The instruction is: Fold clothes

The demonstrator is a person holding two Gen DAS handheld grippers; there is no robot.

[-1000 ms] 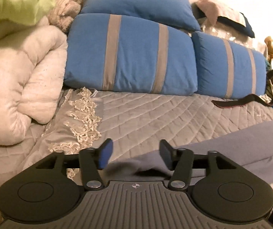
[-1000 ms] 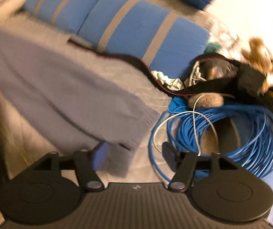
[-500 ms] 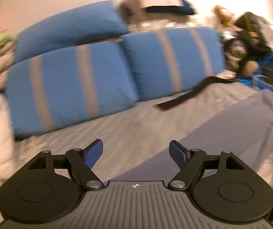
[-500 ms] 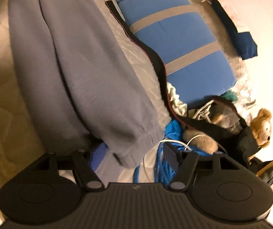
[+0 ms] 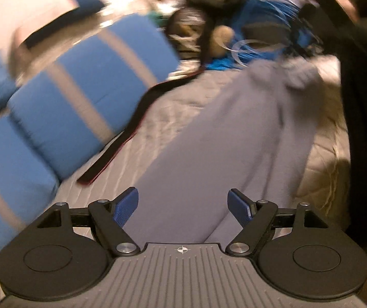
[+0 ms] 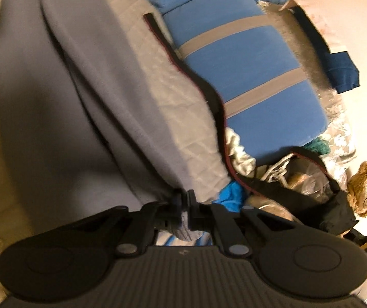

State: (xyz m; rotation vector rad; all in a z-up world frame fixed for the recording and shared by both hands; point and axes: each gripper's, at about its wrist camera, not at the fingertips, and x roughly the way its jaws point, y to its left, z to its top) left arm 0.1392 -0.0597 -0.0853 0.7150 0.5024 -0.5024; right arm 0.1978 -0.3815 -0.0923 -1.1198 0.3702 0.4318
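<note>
Right gripper (image 6: 183, 202) clamped on a grey garment's (image 6: 55, 102) cuff, left gripper (image 5: 183, 205) jaws apart above the garment, blue pillows (image 5: 93, 82) behind

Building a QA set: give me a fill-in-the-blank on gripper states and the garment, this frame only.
1. The right gripper is ____ on the cuff of the grey sweatshirt.
2. The left gripper is ____, holding nothing.
3. The striped pillows are mainly ____.
4. The teddy bear is ____ in colour.

Missing words: shut; open; blue; brown
</note>
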